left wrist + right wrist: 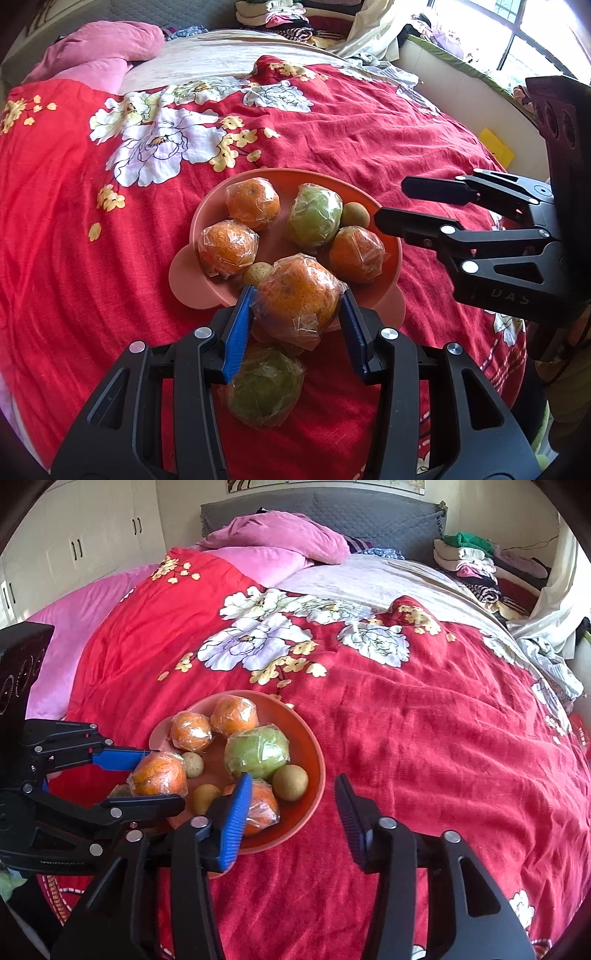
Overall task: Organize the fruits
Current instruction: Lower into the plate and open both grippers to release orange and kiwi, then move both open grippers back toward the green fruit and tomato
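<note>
Left hand-held gripper (297,306) clamps wrapped orange (299,295) between blue pads, above near rim of pink bowl (391,258). Wrapped green fruit (264,384) lies on red bedspread (369,147) beneath it. Right hand-held gripper (293,794) parted, empty, at bowl's right edge.

A red floral quilt (406,738) covers most of the bed. Pink pillows (280,535) lie at its head, against the grey headboard (369,509). Folded clothes (469,561) are piled by the far right corner. White cupboards (85,542) stand beyond the left edge.
</note>
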{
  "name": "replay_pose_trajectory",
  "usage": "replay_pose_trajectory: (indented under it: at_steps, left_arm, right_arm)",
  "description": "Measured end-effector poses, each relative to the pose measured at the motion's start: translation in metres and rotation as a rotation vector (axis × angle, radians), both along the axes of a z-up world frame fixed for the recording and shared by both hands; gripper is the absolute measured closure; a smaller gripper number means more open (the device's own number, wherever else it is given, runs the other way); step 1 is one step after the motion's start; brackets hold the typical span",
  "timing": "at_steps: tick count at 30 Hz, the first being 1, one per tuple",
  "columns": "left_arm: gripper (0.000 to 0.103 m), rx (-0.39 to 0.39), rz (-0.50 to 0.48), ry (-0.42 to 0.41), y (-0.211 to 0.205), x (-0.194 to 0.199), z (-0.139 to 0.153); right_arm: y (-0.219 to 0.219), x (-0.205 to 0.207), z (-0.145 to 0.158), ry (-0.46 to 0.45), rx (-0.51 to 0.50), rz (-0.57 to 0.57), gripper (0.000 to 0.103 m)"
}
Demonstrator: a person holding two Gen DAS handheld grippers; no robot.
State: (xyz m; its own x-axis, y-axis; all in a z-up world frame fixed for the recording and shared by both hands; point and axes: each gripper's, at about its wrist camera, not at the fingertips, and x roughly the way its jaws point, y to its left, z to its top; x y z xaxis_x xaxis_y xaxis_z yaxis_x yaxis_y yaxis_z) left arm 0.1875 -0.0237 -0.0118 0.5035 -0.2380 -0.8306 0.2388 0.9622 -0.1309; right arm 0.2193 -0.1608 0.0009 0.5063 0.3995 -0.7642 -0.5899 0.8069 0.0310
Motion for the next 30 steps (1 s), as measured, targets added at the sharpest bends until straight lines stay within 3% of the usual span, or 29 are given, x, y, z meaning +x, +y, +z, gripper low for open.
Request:
replay_pose_trajectory:
  at_steps: [5, 19, 30]
  left_arm:
    - [0.065, 0.002, 0.002, -0.001, -0.001, 0.001, 0.000]
    - [0.063, 0.003, 0.017, -0.033, 0.002, -0.003, 0.012]
    - [0.050, 0.010, 0.049, -0.066, 0.009, -0.011, 0.024]
  right_arm:
    - [-0.005, -0.003, 0.004, -0.010, -0.003, -0.016, 0.044]
    - [-0.011, -0.011, 0.016, -0.040, 0.008, -0.040, 0.026]
    - [-0.017, -0.018, 0.027, -0.064, 0.014, -0.071, 0.013]
